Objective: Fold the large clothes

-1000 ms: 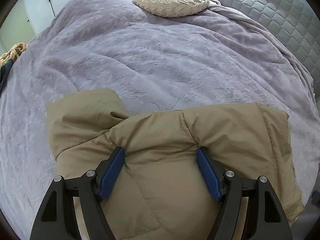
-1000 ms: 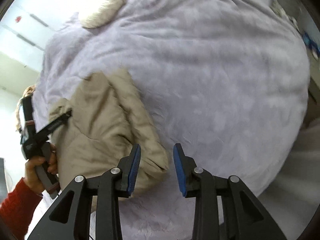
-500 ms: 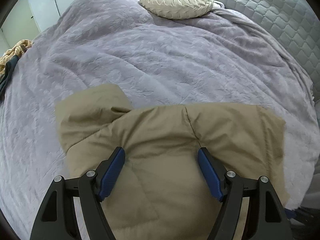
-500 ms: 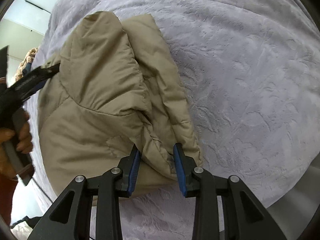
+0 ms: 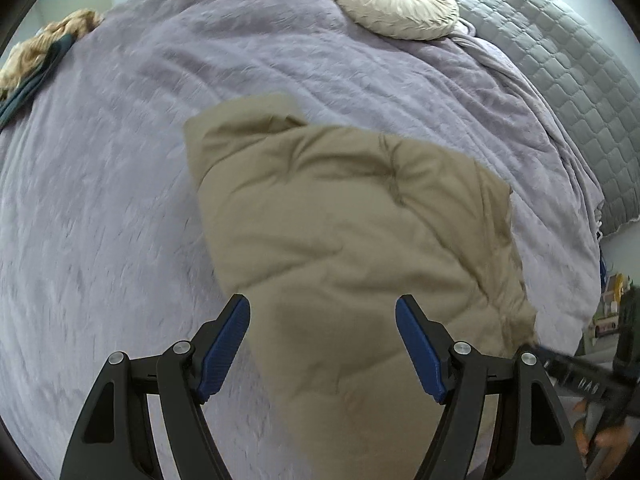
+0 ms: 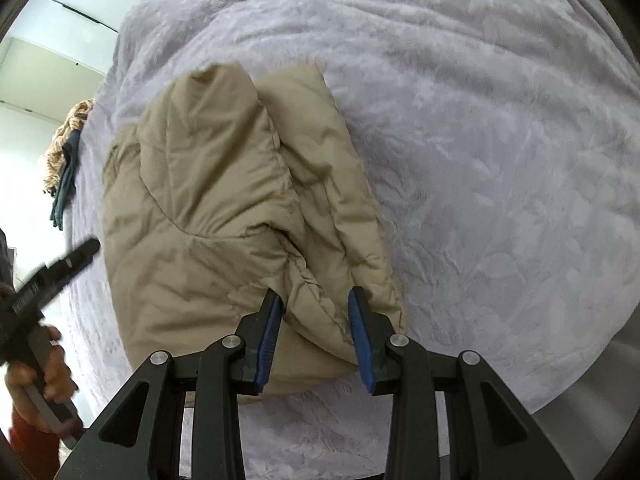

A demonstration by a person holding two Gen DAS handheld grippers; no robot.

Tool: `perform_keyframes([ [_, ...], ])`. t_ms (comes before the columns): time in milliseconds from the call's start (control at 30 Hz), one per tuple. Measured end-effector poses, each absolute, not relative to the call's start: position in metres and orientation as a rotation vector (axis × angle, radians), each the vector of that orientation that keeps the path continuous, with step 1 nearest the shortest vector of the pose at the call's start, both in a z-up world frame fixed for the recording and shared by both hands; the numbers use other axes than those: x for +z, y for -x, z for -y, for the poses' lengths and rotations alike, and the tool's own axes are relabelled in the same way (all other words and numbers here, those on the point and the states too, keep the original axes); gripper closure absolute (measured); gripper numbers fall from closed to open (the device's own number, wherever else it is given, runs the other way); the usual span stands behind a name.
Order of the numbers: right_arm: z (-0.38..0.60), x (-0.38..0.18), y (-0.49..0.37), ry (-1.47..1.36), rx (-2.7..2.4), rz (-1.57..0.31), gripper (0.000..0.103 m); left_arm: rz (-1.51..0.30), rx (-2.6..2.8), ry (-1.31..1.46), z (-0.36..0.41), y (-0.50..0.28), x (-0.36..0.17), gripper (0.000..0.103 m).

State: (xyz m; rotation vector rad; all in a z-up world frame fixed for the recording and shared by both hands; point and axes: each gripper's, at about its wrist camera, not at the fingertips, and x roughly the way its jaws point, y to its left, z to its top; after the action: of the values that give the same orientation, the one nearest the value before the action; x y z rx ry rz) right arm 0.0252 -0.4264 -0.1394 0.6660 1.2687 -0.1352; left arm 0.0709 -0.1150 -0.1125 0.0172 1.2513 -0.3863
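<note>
Right now the folded tan jacket (image 5: 360, 232) is lying on the purple blanket (image 5: 120, 200), near its 6 o'clock edge. Left gripper (image 5: 322, 346) is hovering above it, jaws wide and released. Right gripper (image 6: 314, 334) is straddling a puffy fold at the jacket's 5 o'clock corner; whether the pads are pinching it, cannot tell. Round cushion (image 5: 394, 2) is sitting at 12 o'clock.

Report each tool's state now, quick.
Left tool: open wide above the tan jacket, holding nothing.
Right tool: part open, straddling a fold at the jacket's near edge; a firm grip cannot be told.
</note>
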Motion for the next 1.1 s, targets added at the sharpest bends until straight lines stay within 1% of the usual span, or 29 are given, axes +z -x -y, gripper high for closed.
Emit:
perform_keyframes([
  [100,0.432,-0.131,-0.031,-0.651,-0.127,-1.247,0.065,-1.264,-0.368,0.019,0.107,-0.066,-0.114,0.027],
  [167,0.435,-0.128,-0.036,-0.637,-0.126,-1.236,0.062,-1.267,-0.354,0.036,0.101,-0.063,-0.116,0.027],
  [267,0.437,-0.128,-0.046,-0.628,-0.128,-1.23,0.061,-1.277,-0.346,0.065,0.095,-0.062,-0.12,0.026],
  [300,0.439,-0.129,-0.048,-0.63,-0.132,-1.23,0.061,-1.285,-0.346,0.077,0.093,-0.063,-0.121,0.021],
  [333,0.44,-0.13,-0.047,-0.635,-0.133,-1.228,0.061,-1.293,-0.346,0.09,0.091,-0.064,-0.123,0.0],
  [433,0.45,-0.137,-0.052,-0.653,-0.138,-1.232,0.057,-1.285,-0.349,0.115,0.084,-0.062,-0.125,0.0],
  [600,0.462,-0.145,-0.063,-0.625,-0.106,-1.249,0.054,-1.284,-0.359,0.152,0.073,-0.063,-0.131,0.0],
  [667,0.468,-0.147,-0.068,-0.635,-0.076,-1.237,0.042,-1.282,-0.384,0.202,0.066,-0.064,-0.137,0.0],
  [700,0.471,-0.148,-0.07,-0.651,-0.058,-1.228,0.04,-1.284,-0.395,0.225,0.062,-0.066,-0.141,0.0],
  [767,0.478,-0.151,-0.076,-0.687,-0.02,-1.21,0.028,-1.292,-0.395,0.246,0.056,-0.069,-0.149,0.0],
  [833,0.483,-0.156,-0.083,-0.728,0.028,-1.201,0.02,-1.306,-0.404,0.272,0.052,-0.071,-0.156,0.0],
  [933,0.488,-0.163,-0.093,-0.769,0.097,-1.198,0.019,-1.33,-0.433,0.338,0.047,-0.075,-0.166,0.0],
  [967,0.49,-0.165,-0.096,-0.783,0.123,-1.2,0.017,-1.339,-0.449,0.375,0.045,-0.076,-0.17,0.0],
  [1100,0.491,-0.178,-0.109,-0.82,0.22,-1.228,0.016,-1.37,-0.496,0.504,0.04,-0.081,-0.185,0.0],
])
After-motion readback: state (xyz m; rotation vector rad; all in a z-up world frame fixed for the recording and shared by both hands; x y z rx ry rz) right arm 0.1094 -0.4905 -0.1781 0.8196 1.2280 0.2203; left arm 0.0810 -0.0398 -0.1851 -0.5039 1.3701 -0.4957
